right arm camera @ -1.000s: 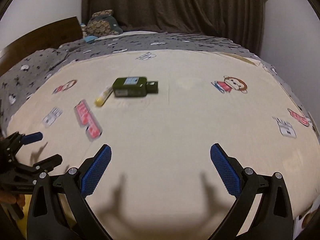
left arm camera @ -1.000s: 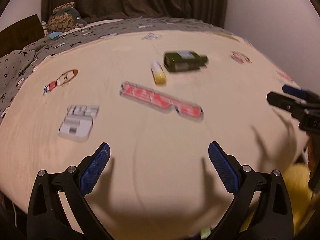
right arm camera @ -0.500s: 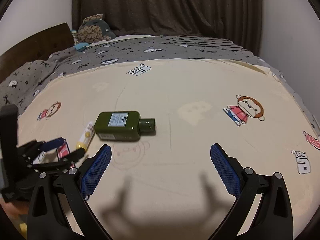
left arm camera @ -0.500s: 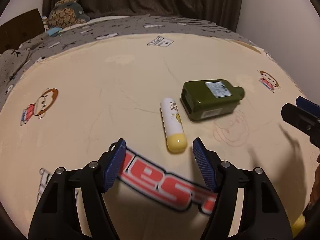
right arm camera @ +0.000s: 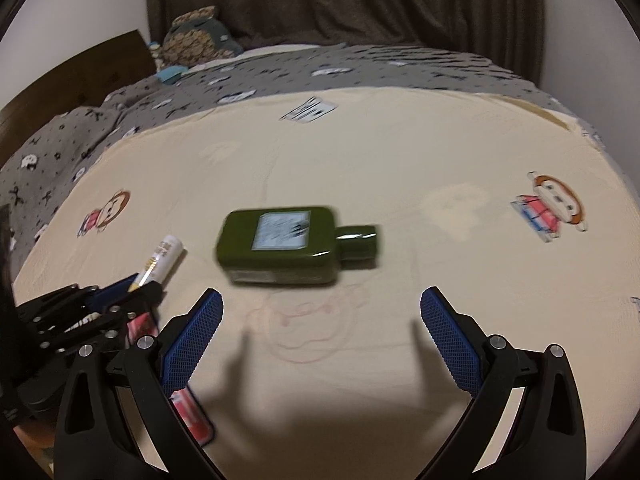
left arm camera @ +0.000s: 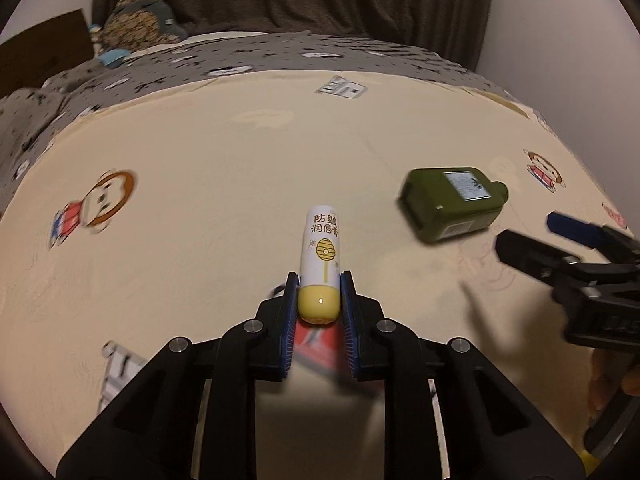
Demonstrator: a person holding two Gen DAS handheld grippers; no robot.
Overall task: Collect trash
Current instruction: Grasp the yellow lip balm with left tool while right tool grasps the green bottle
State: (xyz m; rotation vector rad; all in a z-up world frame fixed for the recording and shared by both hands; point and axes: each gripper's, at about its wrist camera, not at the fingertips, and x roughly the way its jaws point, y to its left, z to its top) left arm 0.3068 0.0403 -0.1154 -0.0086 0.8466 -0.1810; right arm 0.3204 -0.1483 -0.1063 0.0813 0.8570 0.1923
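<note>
A white lip balm tube (left arm camera: 320, 248) with a yellow cap lies on the cream bed sheet (left arm camera: 200, 152). My left gripper (left arm camera: 319, 280) is shut on its yellow cap end, blue pads pressed to both sides. To the right lies a dark green flat bottle (left arm camera: 452, 204) with a white label. In the right wrist view the green bottle (right arm camera: 280, 244) lies on its side just beyond my right gripper (right arm camera: 320, 308), which stands open and empty. The tube (right arm camera: 164, 256) and left gripper (right arm camera: 140, 286) show at the lower left there. The right gripper (left arm camera: 532, 236) enters the left wrist view from the right.
A grey patterned duvet (left arm camera: 240, 60) covers the far half of the bed, with a plush toy (left arm camera: 140, 20) by a wooden headboard (right arm camera: 80, 68). Dark curtains (right arm camera: 340, 0) hang behind. Cartoon prints dot the sheet. A white wall (left arm camera: 560, 60) runs along the right.
The left gripper moved forward over the sheet to the lip balm tube and shut on its yellow end. The right gripper advanced toward the green bottle and stayed open.
</note>
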